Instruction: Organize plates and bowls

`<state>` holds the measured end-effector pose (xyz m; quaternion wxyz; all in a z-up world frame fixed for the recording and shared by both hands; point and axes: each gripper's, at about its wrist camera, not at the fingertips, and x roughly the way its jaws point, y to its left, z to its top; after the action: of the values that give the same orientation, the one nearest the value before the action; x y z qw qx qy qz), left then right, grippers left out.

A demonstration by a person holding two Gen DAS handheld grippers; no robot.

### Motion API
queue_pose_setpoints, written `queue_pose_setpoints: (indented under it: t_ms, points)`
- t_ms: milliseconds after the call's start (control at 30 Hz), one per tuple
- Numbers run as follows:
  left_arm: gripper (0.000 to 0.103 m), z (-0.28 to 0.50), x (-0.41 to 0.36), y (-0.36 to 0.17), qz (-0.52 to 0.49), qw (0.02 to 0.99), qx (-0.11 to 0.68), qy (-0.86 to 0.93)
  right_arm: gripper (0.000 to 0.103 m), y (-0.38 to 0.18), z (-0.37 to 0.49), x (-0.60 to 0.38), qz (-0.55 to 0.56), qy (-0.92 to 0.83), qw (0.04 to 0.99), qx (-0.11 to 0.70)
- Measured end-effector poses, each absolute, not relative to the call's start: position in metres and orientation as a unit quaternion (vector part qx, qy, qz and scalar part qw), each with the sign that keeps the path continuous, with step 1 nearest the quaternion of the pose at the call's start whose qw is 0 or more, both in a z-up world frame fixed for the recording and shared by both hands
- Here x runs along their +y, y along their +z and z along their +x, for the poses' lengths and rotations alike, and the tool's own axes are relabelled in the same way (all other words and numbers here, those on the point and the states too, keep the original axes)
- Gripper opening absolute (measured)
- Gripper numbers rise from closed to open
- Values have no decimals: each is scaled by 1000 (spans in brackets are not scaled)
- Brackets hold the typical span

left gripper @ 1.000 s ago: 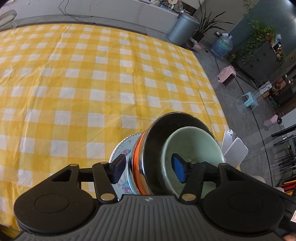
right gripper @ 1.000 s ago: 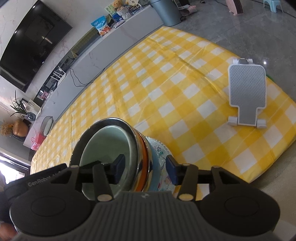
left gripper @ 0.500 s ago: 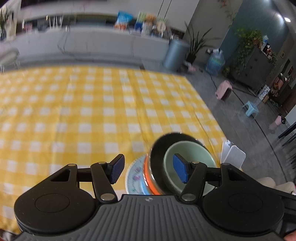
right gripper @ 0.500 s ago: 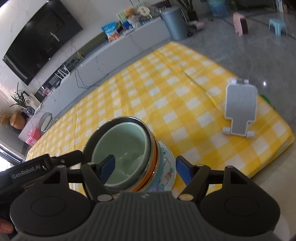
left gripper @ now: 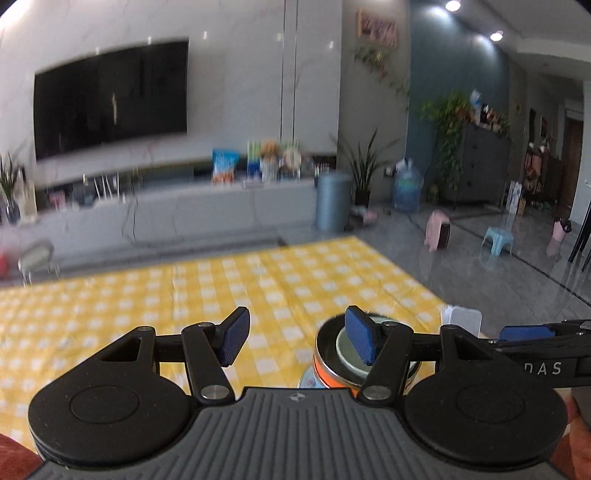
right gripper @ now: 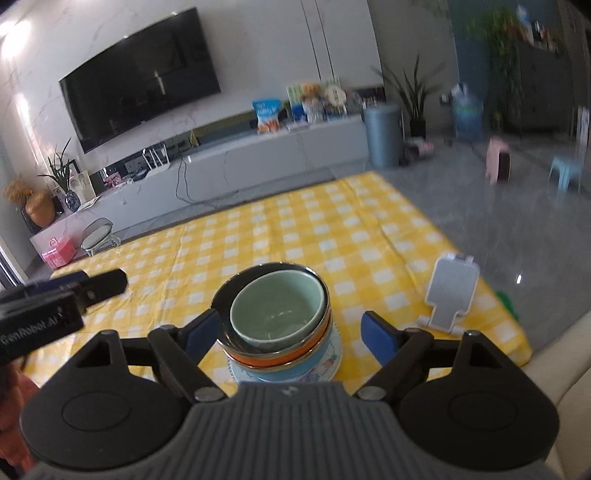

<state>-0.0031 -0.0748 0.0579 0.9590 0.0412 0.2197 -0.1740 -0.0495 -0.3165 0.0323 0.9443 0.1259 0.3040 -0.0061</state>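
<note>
Above the stacked bowls [right gripper: 277,317], right tongs [right gripper: 288,330] level, jaws wide apart.

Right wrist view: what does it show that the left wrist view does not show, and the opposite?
Only the right wrist view shows the whole stack: green bowl nested in a steel-rimmed orange bowl on a patterned plate, plus the entire grey stand. Only the left wrist view shows the ceiling lights. Both share the yellow checked tablecloth, the television, and open jaws on the right gripper and left gripper.
</note>
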Motion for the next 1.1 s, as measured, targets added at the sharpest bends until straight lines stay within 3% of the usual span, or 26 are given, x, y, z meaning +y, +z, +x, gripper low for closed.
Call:
queue_pose_setpoints:
  t_ms: [267,567,1100]
  points:
    - [71,-31,-68,51,50,969,170,-172,84,23,-92,-307,86,-38,965,246]
    - [71,-23,-76,13,49,966,207,-151,84,-2,-110,-288,30,-50,976,211]
    - [80,-21,-79,-22,83,945,284,-138,90,-30,-90,-295,64,-47,960,268]
